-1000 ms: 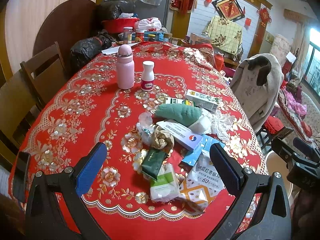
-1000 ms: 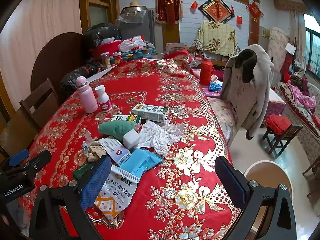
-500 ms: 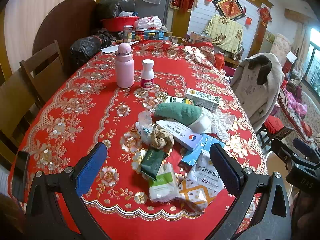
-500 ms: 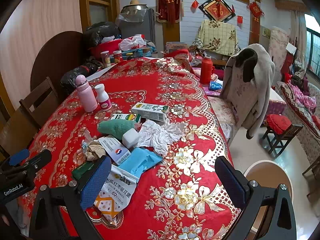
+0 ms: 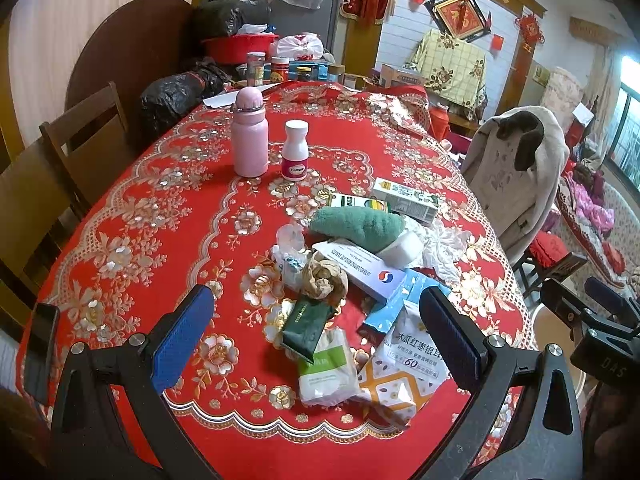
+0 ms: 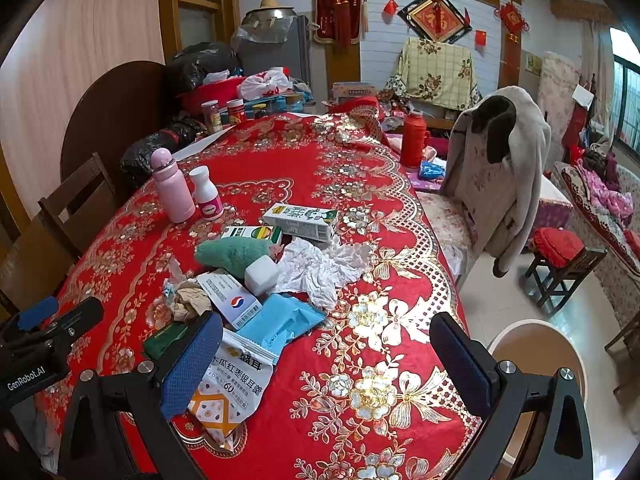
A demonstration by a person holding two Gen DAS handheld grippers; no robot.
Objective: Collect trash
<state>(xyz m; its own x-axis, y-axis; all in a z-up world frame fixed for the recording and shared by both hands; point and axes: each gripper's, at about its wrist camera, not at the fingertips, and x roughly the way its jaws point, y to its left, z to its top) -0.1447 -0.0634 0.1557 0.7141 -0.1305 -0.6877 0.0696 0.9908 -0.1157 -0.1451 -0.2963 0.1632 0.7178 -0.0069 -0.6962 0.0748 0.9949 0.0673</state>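
Note:
A heap of trash lies on the red tablecloth (image 5: 160, 216) near the table's front edge: a white-and-orange snack bag (image 5: 404, 368), a dark green packet (image 5: 306, 324), a white-green tissue pack (image 5: 328, 368), a blue wrapper (image 6: 280, 324), a crumpled brown paper (image 5: 324, 278), a white box with a red-blue logo (image 6: 232, 296), crumpled white tissue (image 6: 320, 264) and a green plush (image 6: 236, 254). My left gripper (image 5: 316, 336) hovers open just above the near packets. My right gripper (image 6: 328, 360) is open over the cloth, its left finger over the snack bag (image 6: 232, 384).
A pink flask (image 5: 250, 136) and a white pill bottle (image 5: 295, 150) stand upright behind the heap. Two cartons (image 6: 300, 220) lie beyond the plush. Wooden chairs (image 5: 80, 136) line the left side; a chair draped with a coat (image 6: 496, 168) stands right. A round bin (image 6: 540, 364) sits on the floor.
Both grippers have shifted only slightly; the views are nearly the same. Nothing on the table has moved and both stay open.

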